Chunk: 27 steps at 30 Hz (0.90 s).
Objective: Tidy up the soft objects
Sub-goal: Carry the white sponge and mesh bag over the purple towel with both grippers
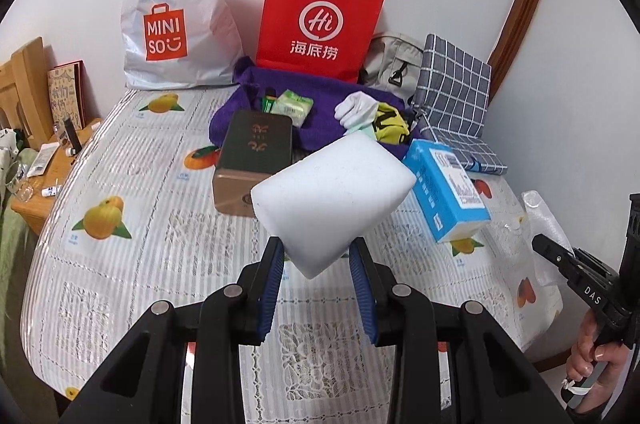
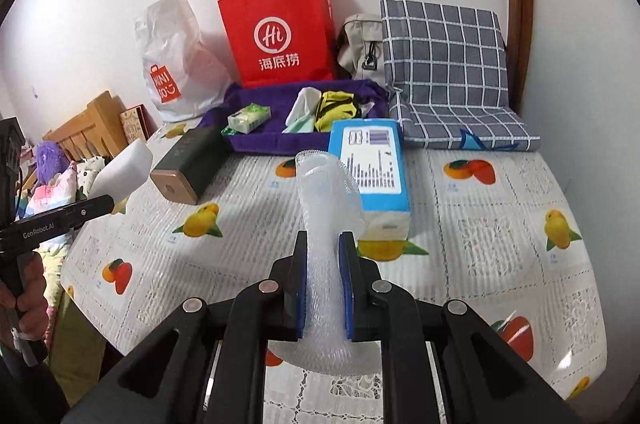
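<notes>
– What does the left gripper (image 1: 318,252) hold?
– Its fingers clamp a white foam block (image 1: 334,191) above the fruit-print tablecloth (image 1: 132,256).
– And the right gripper (image 2: 323,260)?
– Closed on a clear foam-net sleeve (image 2: 328,199), near the blue box (image 2: 370,167).

We read "MINISO" in white letters on the orange square of the white plastic bag (image 1: 180,19). The red paper bag (image 1: 320,19) carries a white circle with "Hi" and under it the Chinese characters "海底捞". On the right tool (image 1: 576,276) we read "DAS", and on the left tool (image 2: 60,220) "GenRobot.AI". The blue box (image 2: 372,167) has a printed label, but its text is too small for us to read.
</notes>
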Each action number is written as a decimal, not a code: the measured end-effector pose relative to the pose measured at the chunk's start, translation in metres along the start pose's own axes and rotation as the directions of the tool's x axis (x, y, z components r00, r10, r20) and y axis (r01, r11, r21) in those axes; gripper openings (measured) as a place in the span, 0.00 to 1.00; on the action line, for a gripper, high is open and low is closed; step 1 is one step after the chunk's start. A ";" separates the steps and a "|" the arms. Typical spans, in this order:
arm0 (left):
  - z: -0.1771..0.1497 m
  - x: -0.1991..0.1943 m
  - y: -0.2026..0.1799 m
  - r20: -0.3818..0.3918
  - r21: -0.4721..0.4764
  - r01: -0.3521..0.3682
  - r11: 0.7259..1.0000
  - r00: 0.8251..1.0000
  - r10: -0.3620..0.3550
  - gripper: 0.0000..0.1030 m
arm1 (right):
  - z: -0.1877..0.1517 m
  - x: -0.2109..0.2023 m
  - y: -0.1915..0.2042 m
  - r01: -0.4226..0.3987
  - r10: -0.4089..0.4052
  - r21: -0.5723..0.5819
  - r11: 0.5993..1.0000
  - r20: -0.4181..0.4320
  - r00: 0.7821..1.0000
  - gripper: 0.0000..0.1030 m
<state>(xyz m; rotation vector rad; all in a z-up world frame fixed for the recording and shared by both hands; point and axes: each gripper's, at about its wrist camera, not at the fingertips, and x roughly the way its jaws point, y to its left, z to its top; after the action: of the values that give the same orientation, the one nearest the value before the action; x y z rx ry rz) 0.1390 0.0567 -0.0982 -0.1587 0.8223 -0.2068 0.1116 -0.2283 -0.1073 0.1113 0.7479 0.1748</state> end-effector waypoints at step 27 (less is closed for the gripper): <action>0.061 0.009 -0.001 0.033 -0.002 -0.008 1.000 0.999 0.008 0.31 | 0.057 0.008 -0.008 -0.018 0.017 0.009 1.000 0.045 0.999 0.14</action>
<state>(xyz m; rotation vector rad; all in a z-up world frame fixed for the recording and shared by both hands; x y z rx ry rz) 0.1896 0.0575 -0.0636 -0.1597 0.7900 -0.1955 0.1571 -0.2365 -0.0727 0.1305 0.7035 0.1850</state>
